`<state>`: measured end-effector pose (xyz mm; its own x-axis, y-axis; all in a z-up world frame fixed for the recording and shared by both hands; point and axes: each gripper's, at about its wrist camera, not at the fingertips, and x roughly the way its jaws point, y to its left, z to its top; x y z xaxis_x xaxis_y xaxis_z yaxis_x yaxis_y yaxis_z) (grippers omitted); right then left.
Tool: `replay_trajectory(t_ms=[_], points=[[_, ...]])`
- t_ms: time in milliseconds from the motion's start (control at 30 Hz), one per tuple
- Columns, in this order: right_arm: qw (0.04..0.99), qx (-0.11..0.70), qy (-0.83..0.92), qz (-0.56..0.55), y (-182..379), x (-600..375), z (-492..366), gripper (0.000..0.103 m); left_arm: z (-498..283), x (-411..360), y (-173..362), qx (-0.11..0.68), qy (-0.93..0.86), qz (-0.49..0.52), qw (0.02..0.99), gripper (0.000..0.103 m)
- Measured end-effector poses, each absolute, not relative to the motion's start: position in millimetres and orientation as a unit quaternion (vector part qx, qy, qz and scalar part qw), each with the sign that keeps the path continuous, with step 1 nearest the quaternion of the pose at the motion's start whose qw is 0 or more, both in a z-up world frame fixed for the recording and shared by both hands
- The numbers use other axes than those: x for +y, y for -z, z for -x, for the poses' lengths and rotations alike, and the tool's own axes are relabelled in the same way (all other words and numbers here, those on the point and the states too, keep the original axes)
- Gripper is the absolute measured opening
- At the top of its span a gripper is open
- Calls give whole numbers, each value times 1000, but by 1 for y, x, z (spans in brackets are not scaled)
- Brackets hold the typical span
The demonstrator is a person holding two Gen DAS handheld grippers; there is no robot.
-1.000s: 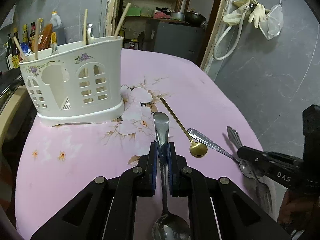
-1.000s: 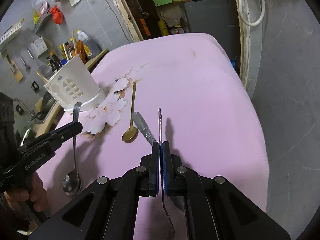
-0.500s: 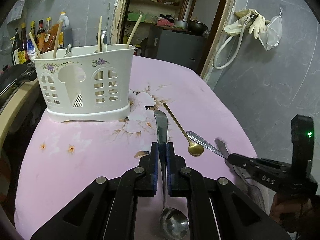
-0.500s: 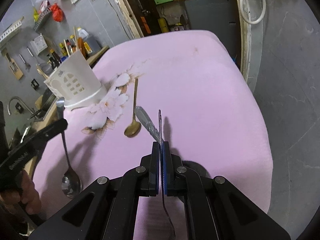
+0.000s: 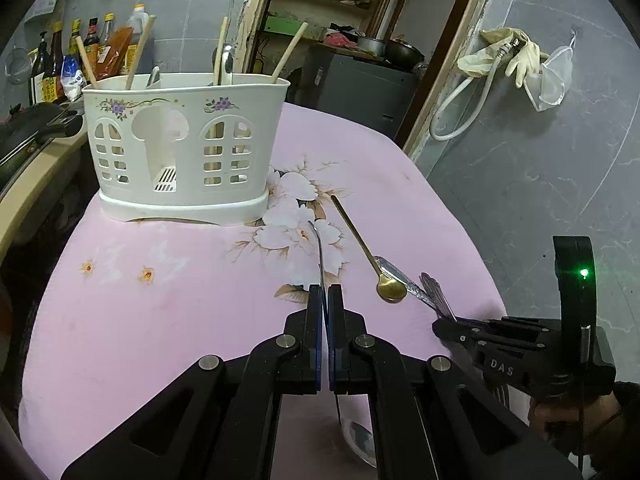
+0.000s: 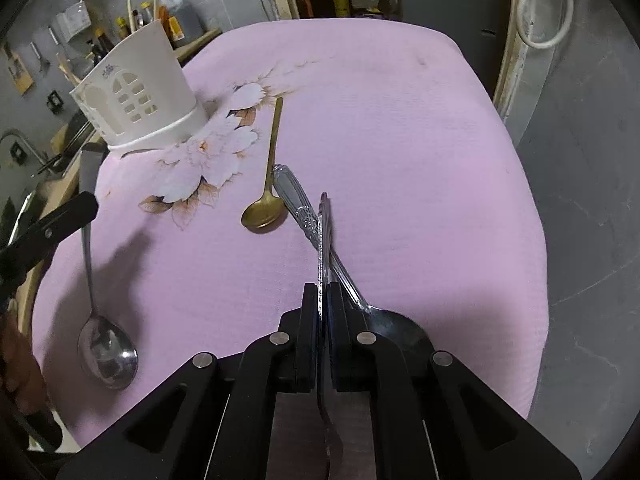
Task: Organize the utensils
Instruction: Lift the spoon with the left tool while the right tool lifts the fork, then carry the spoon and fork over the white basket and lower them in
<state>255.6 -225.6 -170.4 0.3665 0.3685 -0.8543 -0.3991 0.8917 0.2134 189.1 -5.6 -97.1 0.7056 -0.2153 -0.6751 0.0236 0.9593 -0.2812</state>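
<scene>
Two utensils are off the cloth at once, one in each gripper. The left gripper point(image 5: 325, 300) has just pinched fully closed on the thin handle of a steel spoon point(image 6: 107, 346), gripping it partway along, so the bowl hangs low at the near end and the handle tip points ahead toward the caddy point(image 5: 184, 148). The right gripper point(image 6: 324, 300) is clamped tight on what looks like a fork point(image 6: 323, 232), held edge-on by its handle with the head end hanging below the fingers; its far end is too dim to be sure of.

Both pieces seem held that way so the handle can go down into a slot first or be tipped upright on arrival. The caddy stands at the far left of the pink cloth point(image 5: 160, 312), already holding chopsticks and one steel piece.

Still lying on the cloth are a gold spoon point(image 6: 267, 184) and an ornate silver spoon point(image 6: 308, 216), the silver handle just beside the gold bowl, perhaps touching it. I'd guess those go next.
</scene>
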Motion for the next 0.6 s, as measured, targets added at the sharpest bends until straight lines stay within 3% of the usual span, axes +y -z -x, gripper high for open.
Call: replay_trajectory(t_ms=[167,600], points=[[834,479,-262,-81,156,-244,-246,0,-174,0,81,350,51,131,926,0],[896,288,-317,-112,59,-204,-247,0,-172,47,5,243,13,122,962,0]])
